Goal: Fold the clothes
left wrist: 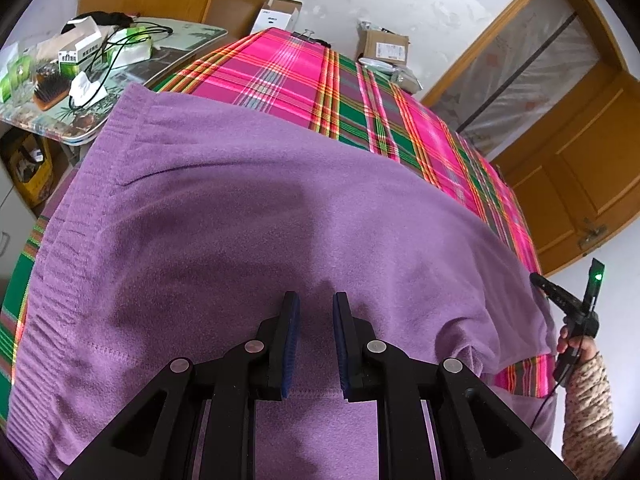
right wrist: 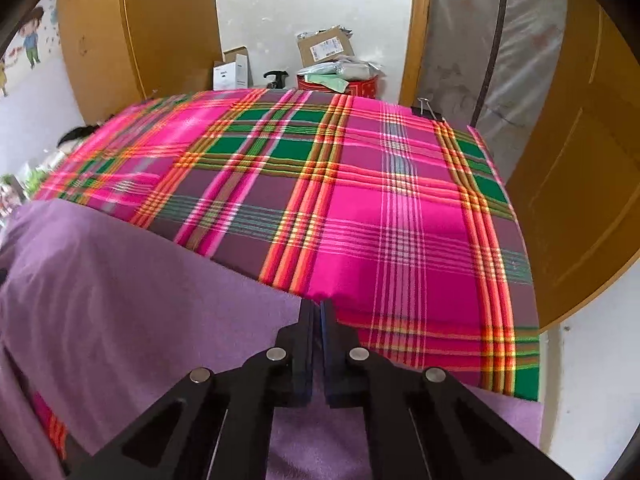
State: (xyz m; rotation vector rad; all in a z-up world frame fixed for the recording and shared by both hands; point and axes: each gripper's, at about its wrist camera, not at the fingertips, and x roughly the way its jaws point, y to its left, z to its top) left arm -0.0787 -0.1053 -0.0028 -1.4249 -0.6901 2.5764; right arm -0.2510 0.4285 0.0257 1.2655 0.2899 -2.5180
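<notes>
Bright plaid tablecloth point(right wrist: 400, 216) with the purple garment point(left wrist: 240, 208) spread on it. Left gripper point(left wrist: 316, 300) angles down over it, jaws slightly apart; right gripper point(right wrist: 319, 306) pinched together at its edge.

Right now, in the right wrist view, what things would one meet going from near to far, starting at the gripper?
right gripper, shut at the edge of the purple garment → plaid cloth → binder clip at the cloth's far edge → red tin → cardboard box
</notes>
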